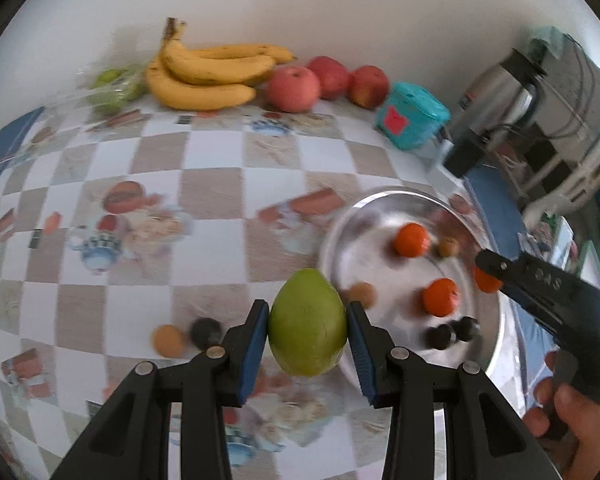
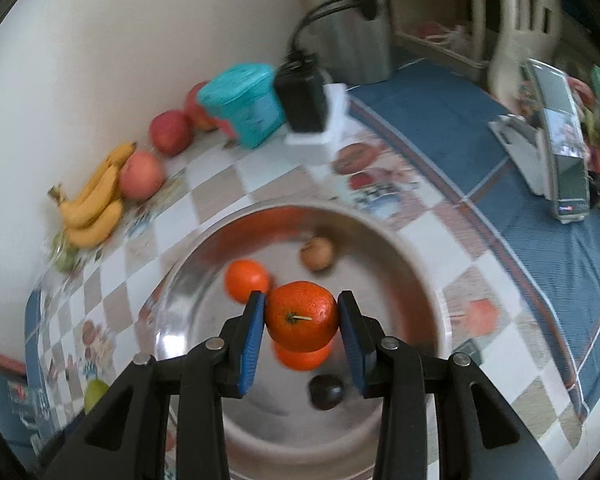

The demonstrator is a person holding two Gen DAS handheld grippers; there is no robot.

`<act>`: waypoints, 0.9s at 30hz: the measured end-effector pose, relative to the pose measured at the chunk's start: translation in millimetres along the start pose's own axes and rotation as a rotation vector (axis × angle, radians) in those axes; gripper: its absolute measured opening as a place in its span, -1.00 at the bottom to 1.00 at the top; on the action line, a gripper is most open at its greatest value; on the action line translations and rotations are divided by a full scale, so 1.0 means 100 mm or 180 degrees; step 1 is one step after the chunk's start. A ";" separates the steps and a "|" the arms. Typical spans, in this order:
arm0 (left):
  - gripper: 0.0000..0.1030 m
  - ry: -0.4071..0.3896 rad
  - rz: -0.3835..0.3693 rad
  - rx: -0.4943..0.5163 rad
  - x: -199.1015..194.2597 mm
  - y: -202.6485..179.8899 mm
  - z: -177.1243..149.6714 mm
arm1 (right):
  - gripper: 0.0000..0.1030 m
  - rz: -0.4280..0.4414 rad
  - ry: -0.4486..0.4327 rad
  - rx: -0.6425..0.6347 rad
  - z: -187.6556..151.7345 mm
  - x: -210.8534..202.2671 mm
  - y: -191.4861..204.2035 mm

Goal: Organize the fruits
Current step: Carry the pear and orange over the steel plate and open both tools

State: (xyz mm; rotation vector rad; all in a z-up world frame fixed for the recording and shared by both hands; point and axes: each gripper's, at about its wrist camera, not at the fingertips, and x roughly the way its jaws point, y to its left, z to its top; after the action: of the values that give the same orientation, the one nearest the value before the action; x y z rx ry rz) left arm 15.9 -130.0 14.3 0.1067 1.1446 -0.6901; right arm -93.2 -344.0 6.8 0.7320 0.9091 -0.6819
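Observation:
My left gripper is shut on a green mango and holds it above the checked tablecloth, just left of the steel basin. My right gripper is shut on an orange and holds it over the basin. The right gripper also shows in the left wrist view, over the basin's right side. In the basin lie oranges, small brown fruits and dark round fruits.
Bananas, three red apples and bagged green fruit line the wall. A teal tub, a black adapter and a steel kettle stand at the back right. Two small fruits lie on the cloth.

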 end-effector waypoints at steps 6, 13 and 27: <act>-0.18 -0.0119 -0.0121 0.0177 0.02 -0.27 -0.05 | -0.25 -0.0127 -0.0087 0.0083 0.07 -0.05 -0.16; -0.18 -0.0196 -0.0240 0.0297 0.13 -0.48 -0.11 | -0.25 -0.0175 0.0007 0.0081 0.06 0.07 -0.22; -0.13 -0.0019 -0.0216 0.0430 0.39 -0.55 -0.18 | -0.24 -0.0242 0.0183 0.0118 0.01 0.25 -0.27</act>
State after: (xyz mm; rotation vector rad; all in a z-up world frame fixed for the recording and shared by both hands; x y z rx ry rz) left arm -20.2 -183.7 -12.7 0.1807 1.0995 -0.8277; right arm -103.0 -365.6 -21.8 0.7562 0.9831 -0.7495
